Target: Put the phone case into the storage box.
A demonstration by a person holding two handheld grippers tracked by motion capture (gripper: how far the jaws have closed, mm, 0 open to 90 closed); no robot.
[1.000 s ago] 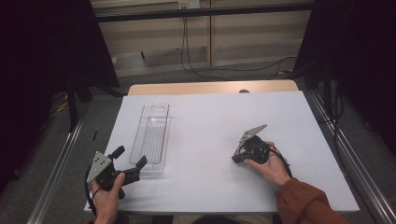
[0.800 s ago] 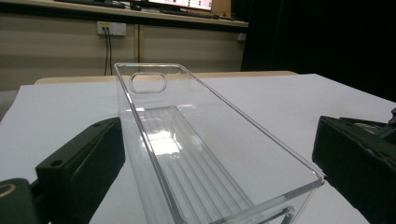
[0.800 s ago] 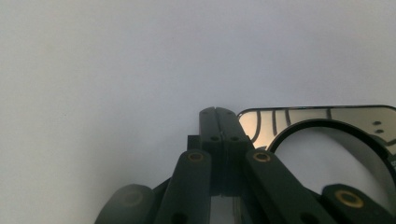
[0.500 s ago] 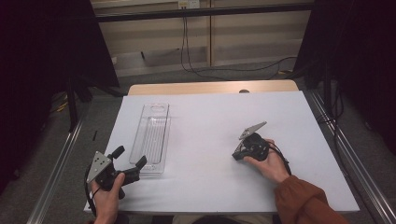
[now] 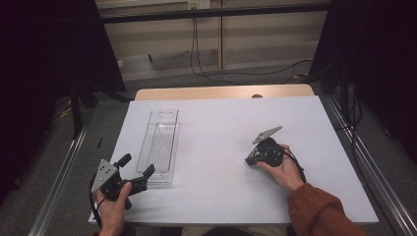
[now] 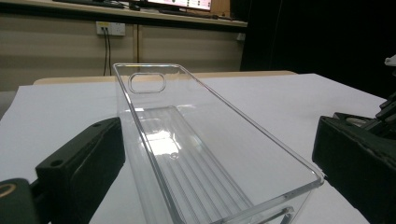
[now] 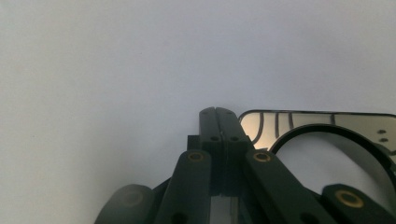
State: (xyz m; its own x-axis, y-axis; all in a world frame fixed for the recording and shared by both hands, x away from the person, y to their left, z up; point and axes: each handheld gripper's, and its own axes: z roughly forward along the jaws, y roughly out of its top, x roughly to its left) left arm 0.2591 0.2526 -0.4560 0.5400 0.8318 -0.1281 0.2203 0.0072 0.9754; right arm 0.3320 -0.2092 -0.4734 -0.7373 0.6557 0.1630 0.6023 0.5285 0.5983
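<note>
A clear plastic tray lies lengthwise on the left half of the white table, with nothing inside it. My left gripper is held at the tray's near end, open, its two black jaws standing either side of that end. In the left gripper view the tray runs away between the jaws of my left gripper. My right gripper is right of centre, tilted down toward the tabletop, its grey plate raised. The right gripper view has the jaws of my right gripper pressed together with nothing between them, over bare white surface.
The white table surface is bounded by a wooden strip at its far edge. Metal rails run along both sides on the floor. Cables hang at the back wall. A sleeved forearm comes in at the bottom right.
The right gripper has tilted slightly in place, its grey plate turning a little. The left gripper and the tray have stayed put.
</note>
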